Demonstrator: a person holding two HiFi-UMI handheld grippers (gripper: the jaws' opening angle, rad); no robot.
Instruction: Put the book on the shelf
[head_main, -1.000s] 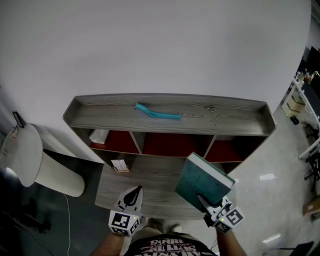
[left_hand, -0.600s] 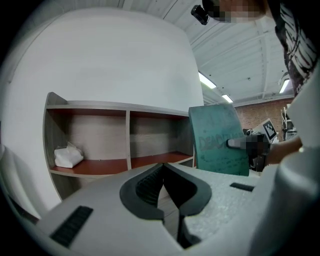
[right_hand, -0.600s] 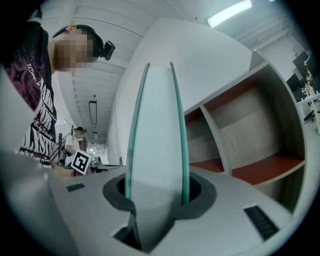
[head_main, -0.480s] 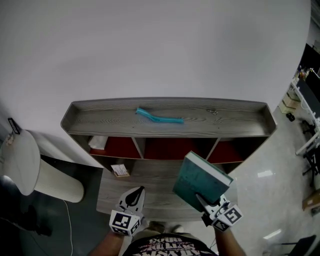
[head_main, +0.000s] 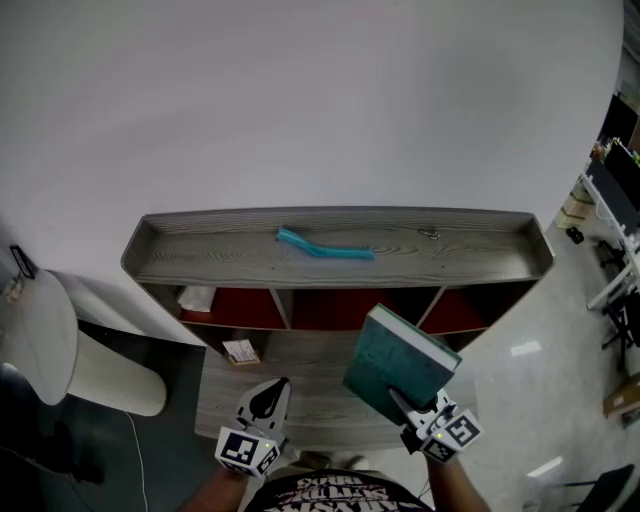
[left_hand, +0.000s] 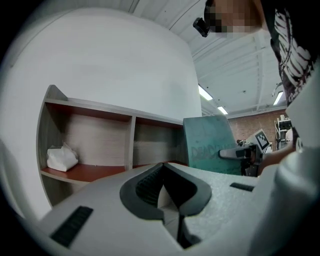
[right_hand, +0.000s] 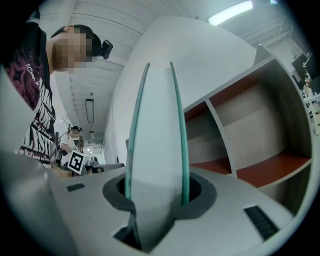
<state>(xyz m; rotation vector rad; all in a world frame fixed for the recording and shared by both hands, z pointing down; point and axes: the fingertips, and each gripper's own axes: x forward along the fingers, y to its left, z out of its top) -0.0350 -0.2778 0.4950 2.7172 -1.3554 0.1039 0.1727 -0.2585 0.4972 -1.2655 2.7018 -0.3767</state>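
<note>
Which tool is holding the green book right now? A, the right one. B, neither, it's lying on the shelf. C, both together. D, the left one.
A: the book is clamped between the jaws of the right tool, while the left tool is shut with nothing in it.

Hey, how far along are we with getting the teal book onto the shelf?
Done: the book is picked up, with the right claw shut on its near edge. In hand: it is held in the air in front of the shelf, outside every compartment. Left to do: slide it into a compartment and let go. The left claw is shut and empty.
</note>
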